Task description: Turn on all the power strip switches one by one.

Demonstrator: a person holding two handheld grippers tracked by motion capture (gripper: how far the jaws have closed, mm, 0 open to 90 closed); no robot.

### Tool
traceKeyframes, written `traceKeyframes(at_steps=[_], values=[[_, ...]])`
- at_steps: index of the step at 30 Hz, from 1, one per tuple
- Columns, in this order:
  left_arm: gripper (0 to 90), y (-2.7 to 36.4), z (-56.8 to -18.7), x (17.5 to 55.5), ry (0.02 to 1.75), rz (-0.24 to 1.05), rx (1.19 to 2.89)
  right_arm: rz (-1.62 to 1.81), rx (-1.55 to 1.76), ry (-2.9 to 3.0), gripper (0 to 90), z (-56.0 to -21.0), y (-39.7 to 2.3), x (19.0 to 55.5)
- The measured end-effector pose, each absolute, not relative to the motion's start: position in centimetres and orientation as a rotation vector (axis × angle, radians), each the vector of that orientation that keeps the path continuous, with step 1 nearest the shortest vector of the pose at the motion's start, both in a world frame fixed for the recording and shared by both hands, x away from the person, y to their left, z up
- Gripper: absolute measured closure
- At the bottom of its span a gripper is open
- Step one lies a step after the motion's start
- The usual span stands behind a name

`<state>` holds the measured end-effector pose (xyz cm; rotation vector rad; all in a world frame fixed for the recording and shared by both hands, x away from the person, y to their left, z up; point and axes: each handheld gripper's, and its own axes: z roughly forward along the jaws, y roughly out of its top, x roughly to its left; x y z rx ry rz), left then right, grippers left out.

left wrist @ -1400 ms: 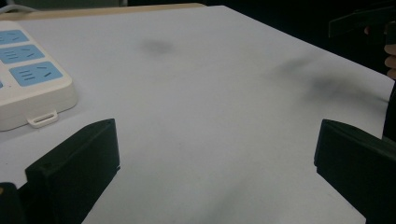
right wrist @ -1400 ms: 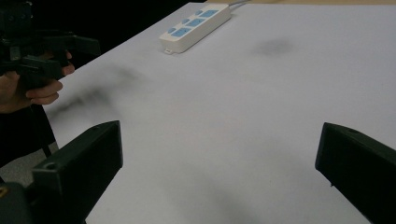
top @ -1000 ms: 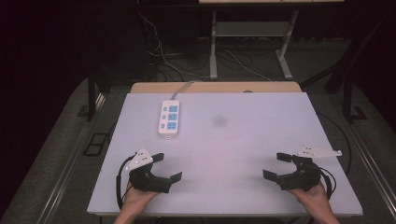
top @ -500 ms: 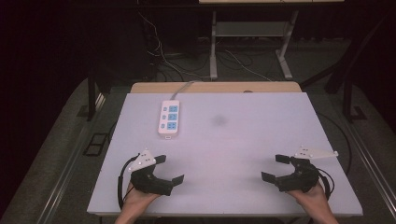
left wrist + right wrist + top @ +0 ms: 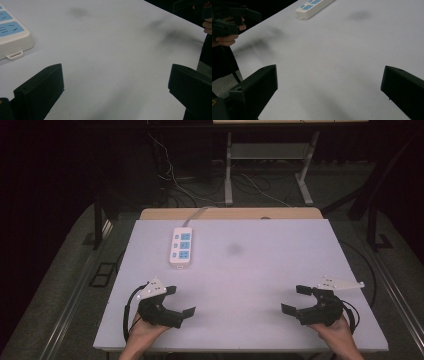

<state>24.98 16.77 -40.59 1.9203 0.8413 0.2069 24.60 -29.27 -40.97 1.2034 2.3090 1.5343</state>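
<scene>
- The power strip (image 5: pixel 181 248) lies flat on the far left part of the white table (image 5: pixel 260 270), its long axis running away from the person, its cable leaving over the far edge.
- The left gripper (image 5: pixel 176 301) sits at the near left edge, jaws spread wide and empty; the strip lies ahead of it and slightly right, well apart.
- The right gripper (image 5: pixel 296 299), also spread wide and empty, rests near the near right corner, much farther from the strip; the left hand looks better placed to reach.
- The left gripper view shows the strip's near end, with a blue socket face (image 5: pixel 11 27) and a small hanging tab (image 5: pixel 15 54), which the high view leaves too small to read.
- The right gripper view shows the strip (image 5: pixel 313 6) lengthwise far off, and a dark smudge (image 5: pixel 359 15) on the table.
</scene>
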Motion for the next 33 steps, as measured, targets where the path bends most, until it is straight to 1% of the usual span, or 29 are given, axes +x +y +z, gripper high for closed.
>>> traceKeyframes(at_steps=[20, 33], values=[[0.0, 16.8, -38.1, 27.0, 0.831, 0.186, 1.951, 1.529, 1.205, 2.298, 0.7, -41.0, -29.4, 24.5], [0.0, 17.3, -36.6, 28.9, 0.83, 0.194, 1.984, 1.529, 1.203, 2.295, 0.7, -41.0, -29.5, 24.5]])
